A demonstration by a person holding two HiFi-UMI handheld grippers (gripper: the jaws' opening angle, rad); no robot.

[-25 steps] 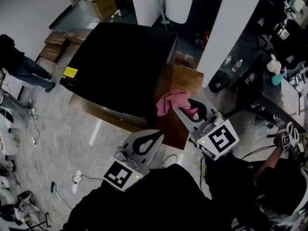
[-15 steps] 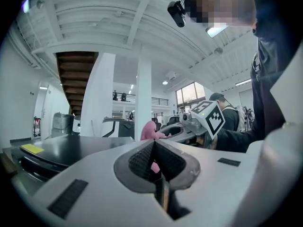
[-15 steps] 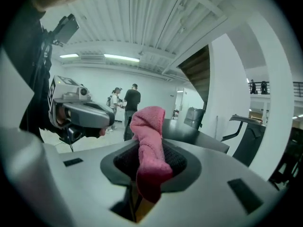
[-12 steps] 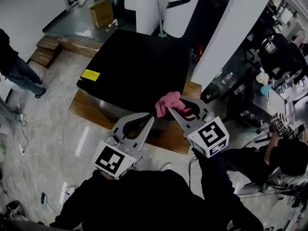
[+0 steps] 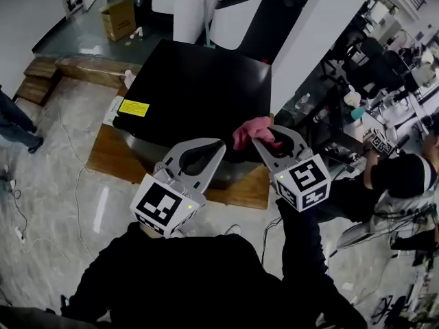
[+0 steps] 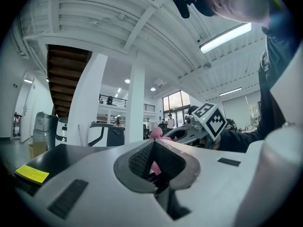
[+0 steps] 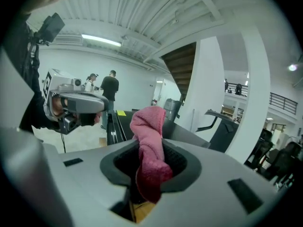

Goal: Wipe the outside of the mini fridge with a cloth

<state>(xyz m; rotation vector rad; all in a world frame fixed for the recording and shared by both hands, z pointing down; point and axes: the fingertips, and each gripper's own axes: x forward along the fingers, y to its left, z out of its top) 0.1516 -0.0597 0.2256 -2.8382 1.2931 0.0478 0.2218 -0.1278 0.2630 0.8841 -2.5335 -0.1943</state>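
The black mini fridge point(image 5: 199, 91) stands on a low wooden platform point(image 5: 113, 157), with a yellow label point(image 5: 134, 107) near its left front corner. My right gripper point(image 5: 256, 140) is shut on a pink cloth point(image 5: 250, 131) and holds it over the fridge's near right edge. In the right gripper view the cloth point(image 7: 149, 143) bunches up between the jaws. My left gripper point(image 5: 217, 145) is shut with nothing in it, just left of the cloth at the fridge's front edge. The left gripper view looks across the fridge top point(image 6: 57, 155) toward the cloth point(image 6: 155, 133).
White pillars point(image 5: 319, 33) rise behind and right of the fridge. A cardboard box point(image 5: 118, 18) sits far left at the back. Wooden steps point(image 5: 38, 77) lie at the left. A seated person point(image 5: 401, 180) is at the right, and someone's legs point(image 5: 14, 125) show at the left.
Both grippers have risen and closed in on the fridge's near edge. The cloth has gone from beside the fridge's right front corner to over its top edge, still gripped.
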